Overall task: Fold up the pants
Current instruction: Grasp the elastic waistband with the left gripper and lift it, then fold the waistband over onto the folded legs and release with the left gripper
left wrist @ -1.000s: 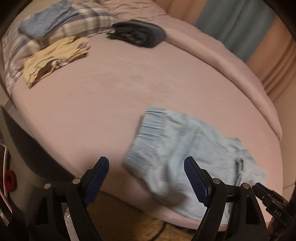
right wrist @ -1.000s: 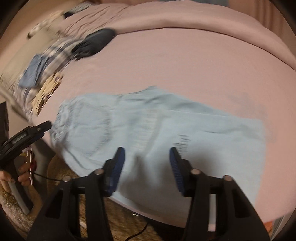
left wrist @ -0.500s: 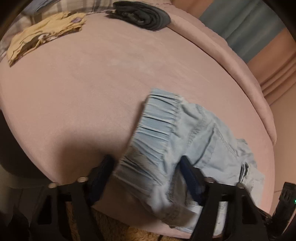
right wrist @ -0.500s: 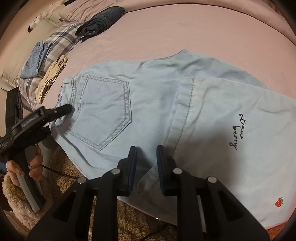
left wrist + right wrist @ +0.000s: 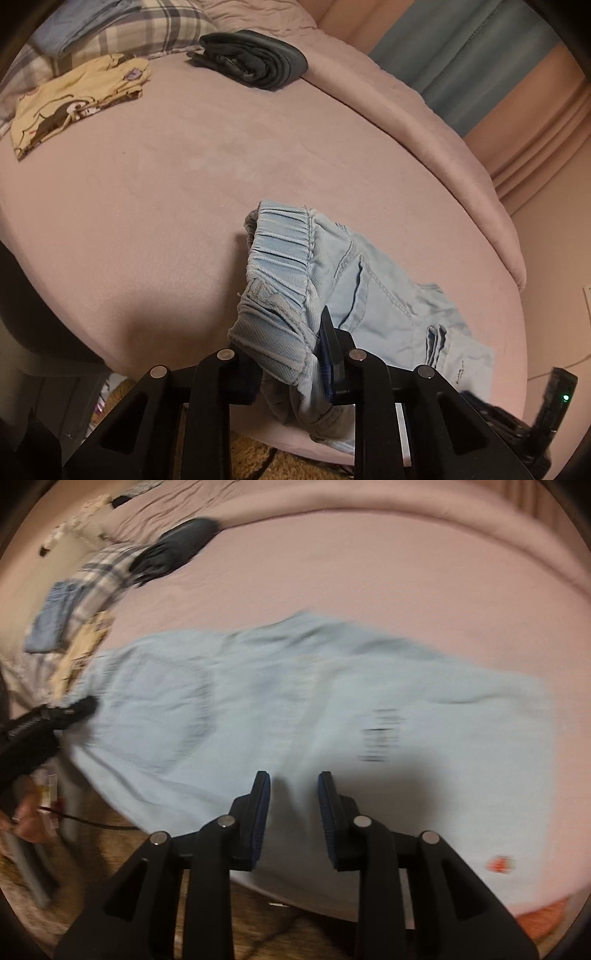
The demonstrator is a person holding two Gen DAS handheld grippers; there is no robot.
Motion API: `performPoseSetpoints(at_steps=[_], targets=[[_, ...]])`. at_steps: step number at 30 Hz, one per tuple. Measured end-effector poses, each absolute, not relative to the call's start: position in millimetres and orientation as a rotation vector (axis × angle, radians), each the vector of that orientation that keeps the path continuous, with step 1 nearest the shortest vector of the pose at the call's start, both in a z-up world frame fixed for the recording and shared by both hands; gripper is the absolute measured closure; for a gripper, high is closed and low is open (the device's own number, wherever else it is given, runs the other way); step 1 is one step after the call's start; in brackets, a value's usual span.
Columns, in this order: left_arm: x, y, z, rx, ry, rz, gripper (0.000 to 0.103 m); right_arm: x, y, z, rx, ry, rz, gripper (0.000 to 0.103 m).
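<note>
Light blue denim pants (image 5: 295, 709) lie spread across the near part of a pink bed (image 5: 184, 184), legs folded over one another. My left gripper (image 5: 288, 354) is shut on the pants' elastic waistband (image 5: 280, 273) at the bed's near edge, and the band bunches between the pads. It also shows at the left of the right wrist view (image 5: 55, 716). My right gripper (image 5: 293, 794) is open by a small gap above the pants' near edge, holding nothing. The right wrist view is blurred by motion.
Folded dark clothes (image 5: 255, 61), a yellow patterned garment (image 5: 74, 99) and folded blue jeans (image 5: 53, 620) on a plaid pillow (image 5: 159, 22) lie at the bed's far end. A tan rug (image 5: 255, 458) lies below the near edge. Curtains (image 5: 480, 66) hang behind the bed.
My left gripper closed on the waistband, which now bunches between its pads. My right gripper, nearly shut at the pants' edge half a second ago, has opened a little and pulled back.
</note>
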State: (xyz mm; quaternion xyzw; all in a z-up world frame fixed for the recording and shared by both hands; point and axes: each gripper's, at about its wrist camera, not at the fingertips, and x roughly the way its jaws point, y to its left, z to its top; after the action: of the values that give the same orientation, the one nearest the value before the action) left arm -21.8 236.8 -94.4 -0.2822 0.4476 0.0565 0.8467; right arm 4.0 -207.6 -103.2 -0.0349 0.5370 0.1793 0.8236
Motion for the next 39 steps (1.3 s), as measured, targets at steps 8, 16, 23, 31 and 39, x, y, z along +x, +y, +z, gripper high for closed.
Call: performPoseSetpoints(at_steps=[8, 16, 23, 31, 39], targets=[[-22, 238, -95, -0.571, 0.950, 0.141, 0.080, -11, -310, -119, 0.024, 1.227, 0.130, 0.062], [-26, 232, -87, -0.545, 0.938, 0.152, 0.081, -17, -316, -113, 0.051, 1.220, 0.150, 0.062], [-26, 229, -81, -0.526, 0.933, 0.157, 0.081, -13, -303, -113, 0.023, 1.214, 0.143, 0.059], [-25, 210, -61, -0.451, 0.899, 0.141, 0.083, -14, -306, -111, 0.041, 1.217, 0.139, 0.059], [-24, 180, -24, -0.386, 0.835, 0.040, 0.086, -18, -319, -107, 0.096, 1.200, 0.134, 0.059]])
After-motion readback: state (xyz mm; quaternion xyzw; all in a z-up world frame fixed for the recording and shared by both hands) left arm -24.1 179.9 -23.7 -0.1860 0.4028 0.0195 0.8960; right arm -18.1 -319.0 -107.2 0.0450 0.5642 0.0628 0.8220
